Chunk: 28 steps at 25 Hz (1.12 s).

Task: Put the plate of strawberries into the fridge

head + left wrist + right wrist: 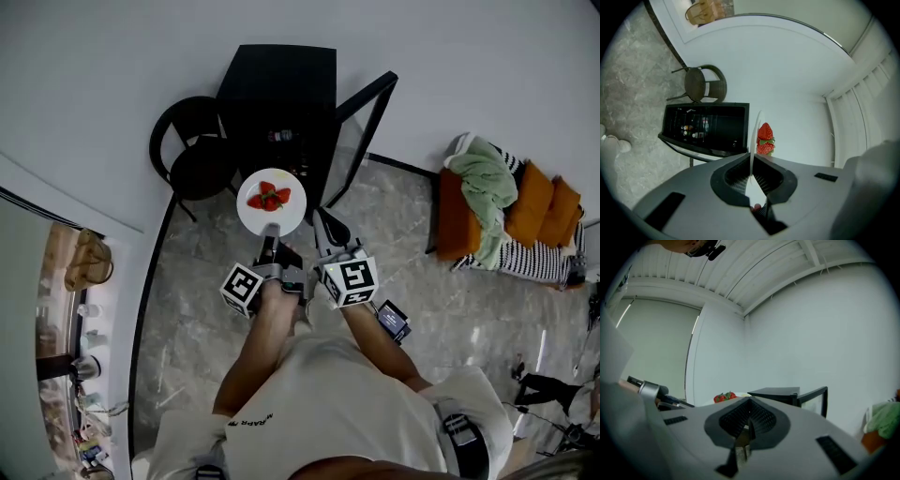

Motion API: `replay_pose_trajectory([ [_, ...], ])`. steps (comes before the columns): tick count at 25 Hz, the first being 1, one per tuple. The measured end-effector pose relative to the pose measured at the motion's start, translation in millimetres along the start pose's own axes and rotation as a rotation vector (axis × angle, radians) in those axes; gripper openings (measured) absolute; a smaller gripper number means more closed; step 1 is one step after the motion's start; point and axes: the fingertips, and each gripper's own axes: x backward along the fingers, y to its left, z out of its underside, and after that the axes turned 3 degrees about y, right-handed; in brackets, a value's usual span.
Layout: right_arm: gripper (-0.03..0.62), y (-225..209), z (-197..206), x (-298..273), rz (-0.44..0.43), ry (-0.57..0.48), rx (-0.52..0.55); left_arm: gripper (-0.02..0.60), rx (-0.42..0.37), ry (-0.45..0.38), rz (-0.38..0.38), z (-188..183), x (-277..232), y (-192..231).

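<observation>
Your left tool is clamped on the near rim of the white plate. In the left gripper view the rim runs edge-on between the two jaws.

The strawberries lie together near the middle of the plate.

You hold the plate in the air, just in front of the open black fridge. It is not yet inside. The fridge stands on the floor against the wall. Its glass door is swung out to your right. Small items show inside the fridge, but they are too small to tell.

Your right tool sits just beside the plate, on its right. Its jaws are together, with nothing between them. The right gripper view shows the strawberries to its left and the fridge ahead.

A dark round chair stands just beside the fridge on the left.
</observation>
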Motion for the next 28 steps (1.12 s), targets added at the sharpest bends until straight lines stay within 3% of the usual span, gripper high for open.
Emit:
replay_pose_trajectory([
  [16,0.012,-80.4,-4.3,-89.6,-0.094,0.01,0.02,0.011,0.008,-0.059,-0.026,1.4,-119.9,15.2],
  [28,0.012,-95.4,15.8,-128.4,-0.105,0.033,0.001,0.011,0.014,-0.044,-0.058,-13.8,-160.1,38.9],
])
